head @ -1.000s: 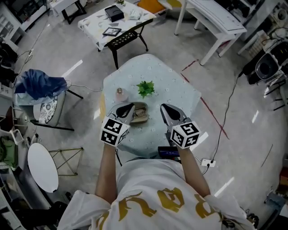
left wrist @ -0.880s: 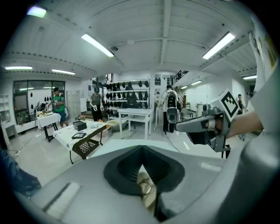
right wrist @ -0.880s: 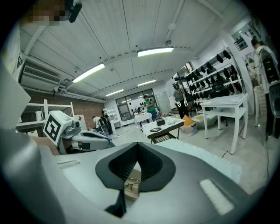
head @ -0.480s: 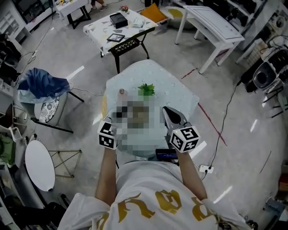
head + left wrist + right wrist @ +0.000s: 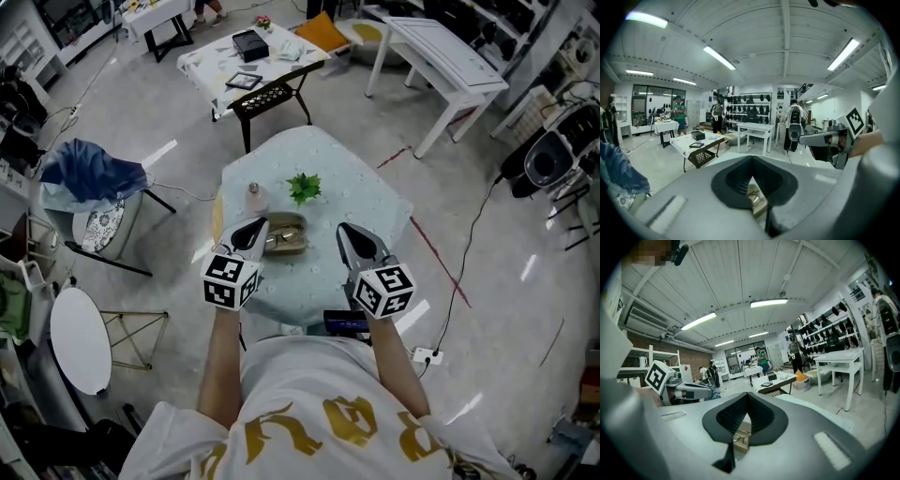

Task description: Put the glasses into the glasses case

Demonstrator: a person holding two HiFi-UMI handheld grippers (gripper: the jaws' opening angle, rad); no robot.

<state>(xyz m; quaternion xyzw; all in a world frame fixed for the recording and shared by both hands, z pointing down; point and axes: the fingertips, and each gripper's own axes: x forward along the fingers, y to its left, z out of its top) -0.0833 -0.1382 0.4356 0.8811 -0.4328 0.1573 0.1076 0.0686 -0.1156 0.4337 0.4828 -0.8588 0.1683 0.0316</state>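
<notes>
An open tan glasses case (image 5: pixel 292 246) lies in the middle of the round pale table (image 5: pixel 366 202), and the glasses (image 5: pixel 278 237) rest inside it. My left gripper (image 5: pixel 255 226) hovers just left of the case, shut and holding nothing. Just right of the case, my right gripper (image 5: pixel 344 229) is shut and empty too. In the left gripper view the glasses (image 5: pixel 755 198) show through the notch under the closed jaws. The glasses (image 5: pixel 738 439) show the same way in the right gripper view.
A small green plant (image 5: pixel 303 186) and a little bottle (image 5: pixel 252 194) stand behind the case. A dark device (image 5: pixel 347 322) sits at the table's near edge. A black chair (image 5: pixel 267 94), white tables and a blue-draped chair (image 5: pixel 89 187) surround the table.
The left gripper has drawn back slightly toward the person. The right gripper and the case have stayed put.
</notes>
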